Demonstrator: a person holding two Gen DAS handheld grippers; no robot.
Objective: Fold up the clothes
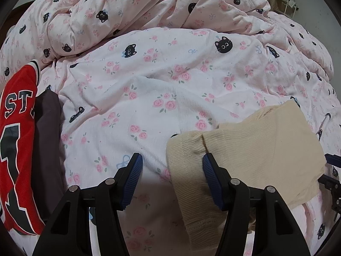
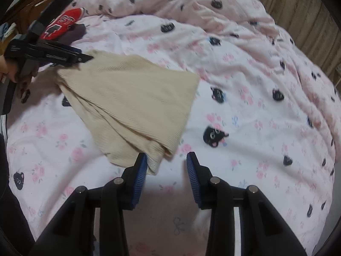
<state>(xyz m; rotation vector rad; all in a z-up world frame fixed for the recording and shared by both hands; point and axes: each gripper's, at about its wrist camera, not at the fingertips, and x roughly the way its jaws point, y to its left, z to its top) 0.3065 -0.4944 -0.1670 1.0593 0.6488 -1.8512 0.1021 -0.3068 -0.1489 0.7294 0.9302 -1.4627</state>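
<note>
A beige ribbed garment [image 2: 132,104], already folded into layers, is lying on the pink cat-print bed [image 2: 245,111], its long axis running from the upper left of the right wrist frame down toward the lower centre. The right gripper [image 2: 166,170] is sitting with fingers apart, the cloth's near corner just touching its left finger [image 2: 140,177]. The left gripper [image 1: 172,177] is also gaping, cloth draping beside one finger; neither is clamping. A red jersey [image 1: 17,128] is resting at far left.

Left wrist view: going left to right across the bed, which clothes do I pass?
Red jersey → dark garment beside it → bare floral cat-print duvet → cream ribbed garment, its near edge lying between the left gripper's open jaws.
</note>
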